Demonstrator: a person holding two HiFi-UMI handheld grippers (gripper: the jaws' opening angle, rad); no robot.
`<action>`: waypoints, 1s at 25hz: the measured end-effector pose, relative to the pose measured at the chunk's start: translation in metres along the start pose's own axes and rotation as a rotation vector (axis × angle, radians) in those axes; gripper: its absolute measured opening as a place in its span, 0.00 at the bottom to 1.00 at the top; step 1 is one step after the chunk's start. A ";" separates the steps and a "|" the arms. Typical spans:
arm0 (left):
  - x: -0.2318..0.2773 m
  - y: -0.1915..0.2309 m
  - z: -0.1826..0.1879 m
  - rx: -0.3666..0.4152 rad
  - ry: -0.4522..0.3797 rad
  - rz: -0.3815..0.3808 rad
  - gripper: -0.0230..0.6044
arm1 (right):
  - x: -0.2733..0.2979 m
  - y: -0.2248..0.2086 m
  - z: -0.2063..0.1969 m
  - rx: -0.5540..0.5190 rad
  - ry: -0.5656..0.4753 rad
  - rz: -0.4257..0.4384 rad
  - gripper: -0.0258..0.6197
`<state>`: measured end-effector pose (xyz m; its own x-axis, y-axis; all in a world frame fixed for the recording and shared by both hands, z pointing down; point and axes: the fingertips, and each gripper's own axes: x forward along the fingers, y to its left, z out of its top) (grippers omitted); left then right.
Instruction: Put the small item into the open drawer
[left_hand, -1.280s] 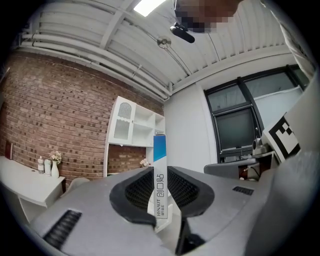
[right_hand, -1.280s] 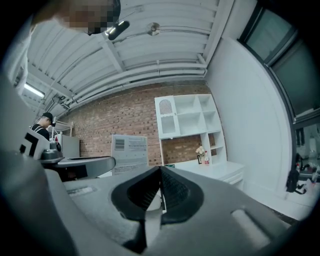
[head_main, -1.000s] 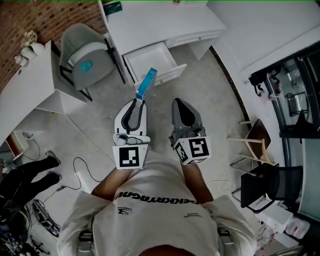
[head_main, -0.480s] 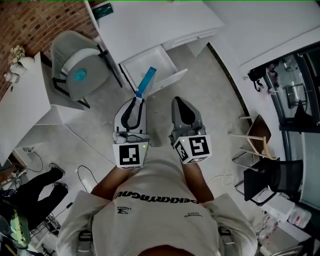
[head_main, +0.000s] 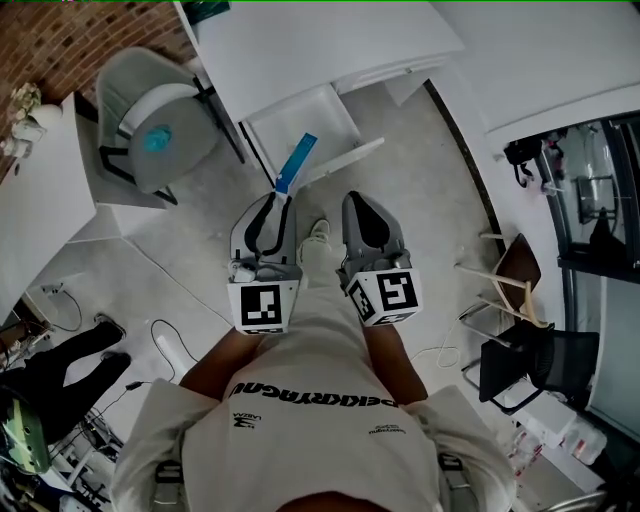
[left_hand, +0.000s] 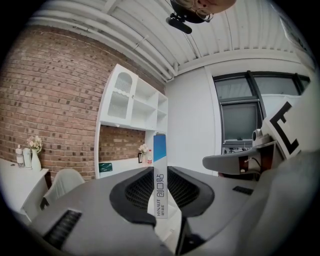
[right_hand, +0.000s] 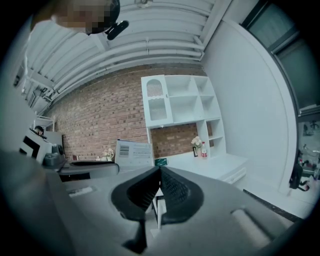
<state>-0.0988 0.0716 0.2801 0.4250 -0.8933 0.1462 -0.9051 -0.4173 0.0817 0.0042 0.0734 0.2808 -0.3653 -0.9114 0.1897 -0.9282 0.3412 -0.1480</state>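
Head view: left claw (head_main: 281, 203) pinches a slim blue box (head_main: 297, 161) near the open drawer (head_main: 300, 117); right claw (head_main: 357, 204) pressed together.

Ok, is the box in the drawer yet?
No, the box is clamped in the jaws of the left gripper, not lying in the open drawer.

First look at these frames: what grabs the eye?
The slim blue-and-white box stands out, pinched in the left hand-held gripper at centre and pointing toward the open white drawer ahead of it. Beside it, the right hand-held gripper is shut and empty.
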 end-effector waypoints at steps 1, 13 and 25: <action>0.006 0.003 -0.003 0.002 0.004 0.005 0.16 | 0.007 -0.003 -0.001 0.001 0.005 0.005 0.04; 0.109 0.012 -0.030 0.016 0.085 0.063 0.16 | 0.087 -0.070 -0.005 -0.003 0.058 0.070 0.04; 0.188 0.022 -0.079 0.008 0.221 0.134 0.16 | 0.148 -0.131 -0.038 0.055 0.136 0.114 0.04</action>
<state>-0.0375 -0.0919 0.3872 0.2932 -0.8826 0.3674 -0.9530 -0.3003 0.0391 0.0694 -0.0973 0.3647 -0.4773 -0.8268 0.2977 -0.8765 0.4238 -0.2283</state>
